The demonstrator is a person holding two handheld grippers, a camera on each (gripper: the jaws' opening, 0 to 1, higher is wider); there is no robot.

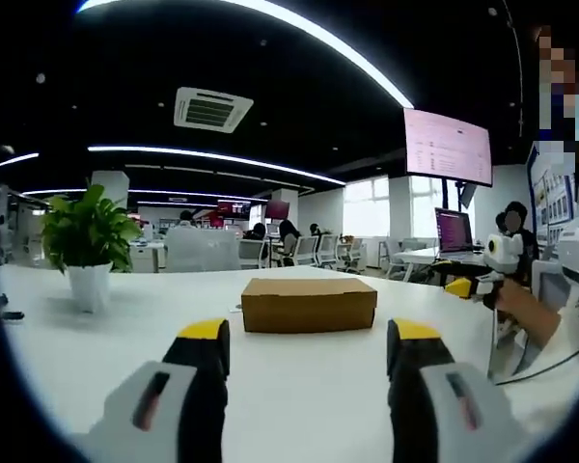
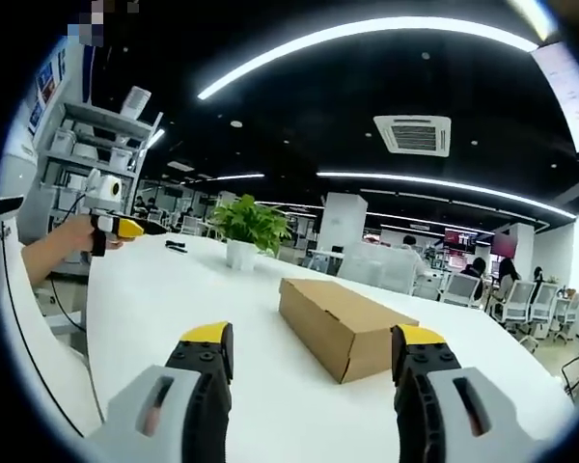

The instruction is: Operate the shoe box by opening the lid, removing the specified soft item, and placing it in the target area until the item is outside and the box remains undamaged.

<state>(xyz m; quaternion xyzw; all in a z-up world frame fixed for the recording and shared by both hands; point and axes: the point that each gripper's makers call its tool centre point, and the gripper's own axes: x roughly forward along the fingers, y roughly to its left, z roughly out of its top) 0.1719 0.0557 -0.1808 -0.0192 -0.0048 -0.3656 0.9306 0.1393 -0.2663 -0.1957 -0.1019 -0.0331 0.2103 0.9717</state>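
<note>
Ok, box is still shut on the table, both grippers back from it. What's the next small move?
Probably bring the left gripper forward to the cardboard box. The lid looks closed, nothing is out yet, and both the left and the right gripper sit open, short of the box, on the white table.

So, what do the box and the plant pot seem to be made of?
Box: probably cardboard, judging by its matte brown faces and sharp folded edges. Plant pot: smooth and white, perhaps ceramic or plastic; the look leaves that open.
</note>
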